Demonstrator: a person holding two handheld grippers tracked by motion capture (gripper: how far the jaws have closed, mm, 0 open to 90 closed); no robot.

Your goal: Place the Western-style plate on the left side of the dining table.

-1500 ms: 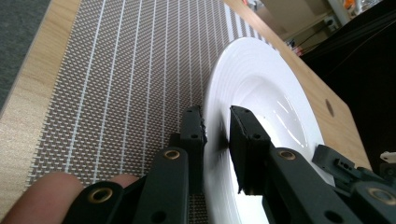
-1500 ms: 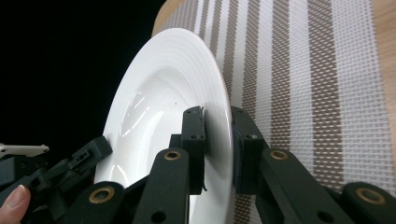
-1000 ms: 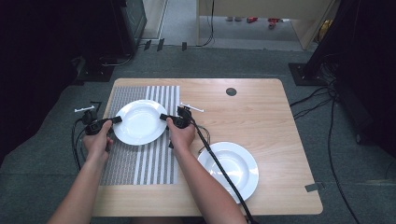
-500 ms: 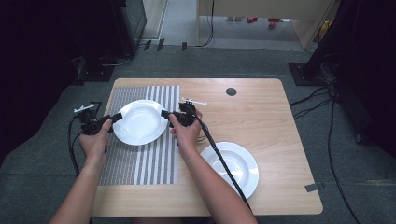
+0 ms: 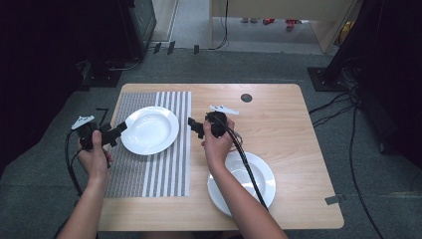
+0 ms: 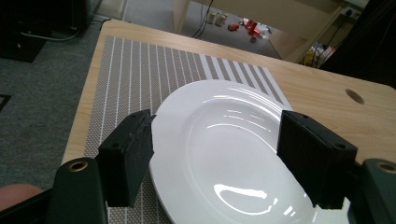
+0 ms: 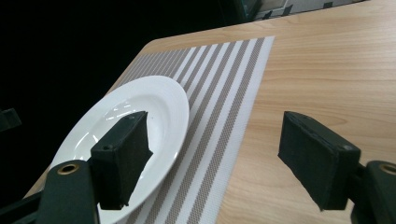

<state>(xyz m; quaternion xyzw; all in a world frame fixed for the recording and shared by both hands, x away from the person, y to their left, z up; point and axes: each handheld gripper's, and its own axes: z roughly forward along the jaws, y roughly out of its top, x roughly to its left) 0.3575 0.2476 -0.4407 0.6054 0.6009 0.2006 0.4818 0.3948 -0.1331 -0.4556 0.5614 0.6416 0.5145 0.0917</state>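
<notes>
The wooden desk (image 5: 298, 149) stands on grey carpet and carries everything here. On its left part lies a grey placemat (image 5: 149, 172) with white stripes, the stripes broader toward its right edge.

2 white plates sit on the desk. The plate on the placemat (image 5: 150, 130) rests on the mat's far half, its left rim reaching out to the mat's left edge. The second plate (image 5: 259, 172) lies on bare wood near the front edge, well apart from the first, and the person's right forearm crosses over it.

The left hand-held gripper (image 5: 110, 134) is at the left rim of the plate on the placemat. In the left gripper view its 2 black jaws stand wide apart, with the plate (image 6: 224, 144) showing between them and its near rim low in the frame; whether either jaw touches the rim cannot be told.

The right hand-held gripper (image 5: 195, 127) hovers just right of the placemat's edge, apart from the plate, with its cable trailing back over the second plate. In the right gripper view its jaws are also spread wide, gripping nothing: the plate (image 7: 140, 116) lies behind the left jaw, and striped mat (image 7: 219, 126) and bare wood fill the gap.

A small dark round hole (image 5: 246, 97) sits in the desk's far side.
</notes>
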